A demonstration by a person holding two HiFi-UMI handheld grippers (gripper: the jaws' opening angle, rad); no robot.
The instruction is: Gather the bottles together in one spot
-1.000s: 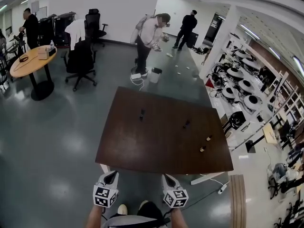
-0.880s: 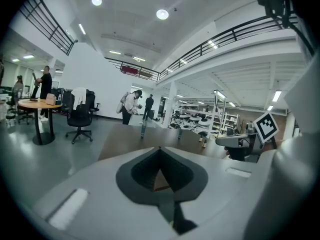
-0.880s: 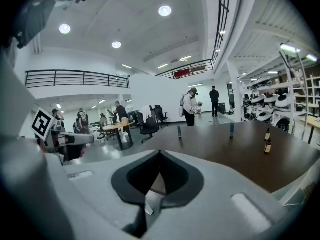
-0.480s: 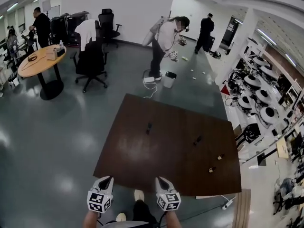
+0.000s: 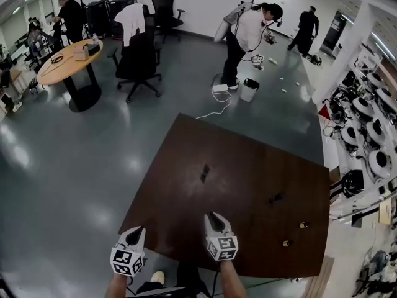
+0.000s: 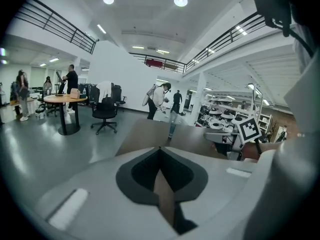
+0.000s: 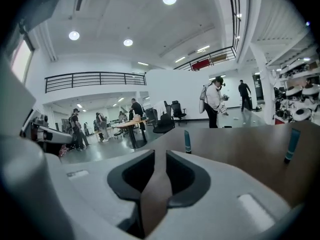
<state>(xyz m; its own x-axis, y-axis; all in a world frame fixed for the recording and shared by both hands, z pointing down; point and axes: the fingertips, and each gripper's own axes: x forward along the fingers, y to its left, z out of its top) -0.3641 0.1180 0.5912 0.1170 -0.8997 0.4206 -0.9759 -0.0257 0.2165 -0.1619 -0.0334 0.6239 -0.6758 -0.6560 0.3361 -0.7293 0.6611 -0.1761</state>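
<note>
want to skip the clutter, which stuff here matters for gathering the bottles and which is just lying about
For the job: bottles, brown table, left gripper, right gripper.
Just lying about: round table, office chair, white bin.

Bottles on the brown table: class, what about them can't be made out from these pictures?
- Head view: the two right-hand bottles are specks, too small to tell upright from fallen.
- Left gripper view: one bottle, blurred; label unreadable.
- Right gripper view: two bottles show; the others fall outside the frame.
</note>
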